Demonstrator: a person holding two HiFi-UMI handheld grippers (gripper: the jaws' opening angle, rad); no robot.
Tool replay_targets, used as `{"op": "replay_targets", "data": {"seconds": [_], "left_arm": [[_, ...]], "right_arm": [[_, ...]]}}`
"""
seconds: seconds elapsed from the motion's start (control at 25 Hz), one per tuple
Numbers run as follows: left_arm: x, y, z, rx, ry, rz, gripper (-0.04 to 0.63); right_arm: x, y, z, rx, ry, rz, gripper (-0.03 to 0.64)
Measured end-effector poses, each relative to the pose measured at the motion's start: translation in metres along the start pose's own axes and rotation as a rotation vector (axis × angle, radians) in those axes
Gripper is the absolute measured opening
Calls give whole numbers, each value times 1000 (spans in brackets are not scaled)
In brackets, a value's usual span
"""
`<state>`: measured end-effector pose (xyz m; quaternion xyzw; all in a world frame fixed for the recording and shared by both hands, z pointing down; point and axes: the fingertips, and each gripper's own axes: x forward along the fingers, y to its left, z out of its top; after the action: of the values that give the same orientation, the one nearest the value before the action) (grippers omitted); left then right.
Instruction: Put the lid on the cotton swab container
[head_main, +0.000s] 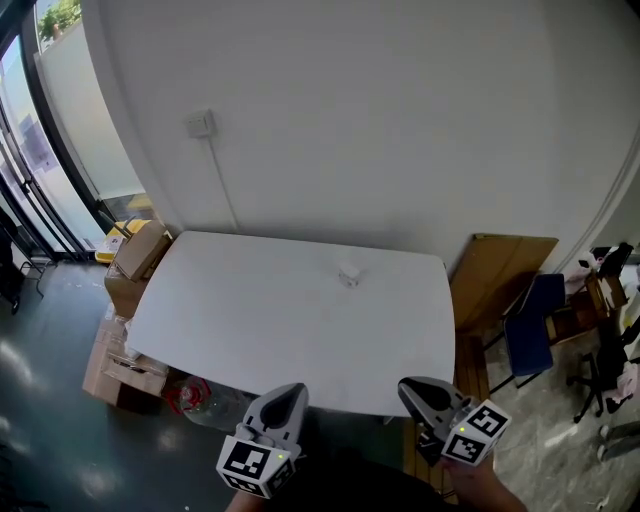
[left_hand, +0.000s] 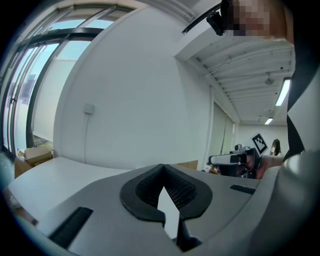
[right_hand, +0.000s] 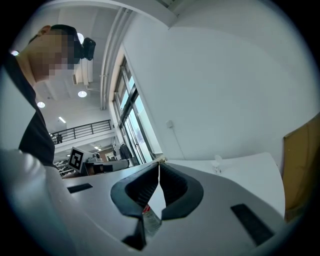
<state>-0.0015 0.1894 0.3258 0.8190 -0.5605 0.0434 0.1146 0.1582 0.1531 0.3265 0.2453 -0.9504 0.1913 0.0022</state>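
Left tool (head_main: 289, 393), right tool (head_main: 413, 389) closed, by table (head_main: 250, 310) near edge.

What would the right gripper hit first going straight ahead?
Likely nothing near: the right gripper points over the table, left of the cotton swab container, toward the far wall. Depth is unclear.

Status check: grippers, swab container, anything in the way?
Left gripper and right gripper shut, empty, at table near edge. Cotton swab container far across table, too small to tell if lidded. Nothing between.
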Motion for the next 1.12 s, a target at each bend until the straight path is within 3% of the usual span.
{"op": "replay_targets", "data": {"seconds": [0.28, 0.52, 0.76, 1.12], "left_arm": [[41, 51, 7, 8, -2, -47, 3], [86, 118, 37, 28, -28, -100, 3], [122, 174, 43, 37, 4, -159, 3], [175, 203, 33, 48, 78, -281, 3]], "right_arm": [[54, -25, 14, -10, -6, -37, 17], [121, -49, 39, -3, -5, -87, 17], [180, -61, 52, -4, 8, -136, 17], [215, -85, 46, 40, 30, -236, 17]]}}
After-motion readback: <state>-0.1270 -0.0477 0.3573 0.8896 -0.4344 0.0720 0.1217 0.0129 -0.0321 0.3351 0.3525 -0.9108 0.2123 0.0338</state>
